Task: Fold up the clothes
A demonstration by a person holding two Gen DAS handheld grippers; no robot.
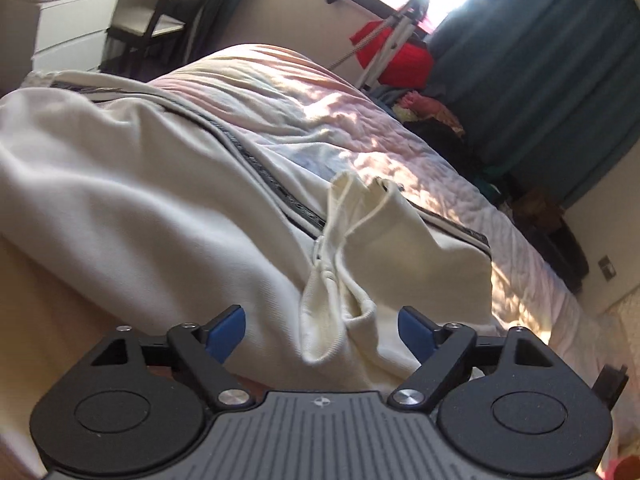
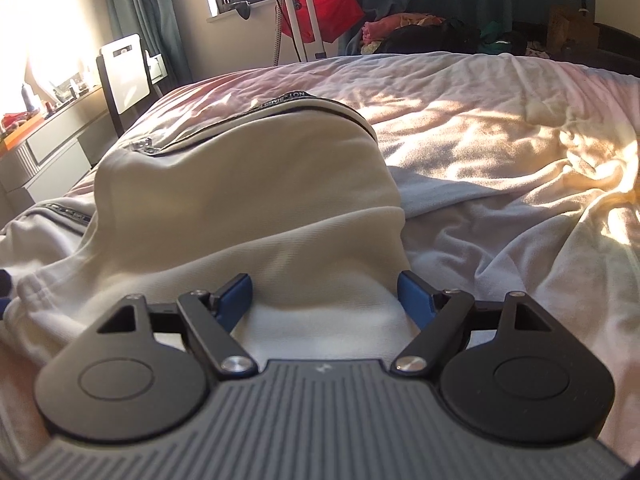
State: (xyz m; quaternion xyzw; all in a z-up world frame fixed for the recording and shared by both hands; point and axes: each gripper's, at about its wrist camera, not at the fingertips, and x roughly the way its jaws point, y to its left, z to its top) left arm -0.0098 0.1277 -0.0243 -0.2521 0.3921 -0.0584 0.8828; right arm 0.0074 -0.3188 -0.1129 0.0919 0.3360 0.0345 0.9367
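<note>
Cream trousers [image 1: 168, 184] lengthwise along bed [image 1: 420, 148]

We see a cream cotton garment [image 1: 168, 200] edged with black lettered tape, lying on a pale pink quilted bedspread [image 2: 500, 128]; both grippers' pads [image 1: 228, 330] are blue.

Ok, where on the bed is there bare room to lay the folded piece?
Free: the sunlit bedspread right of the cream garment, up to the far edge. Crowded: the clothes pile beyond that edge, and the garment's side toward the chair.
</note>
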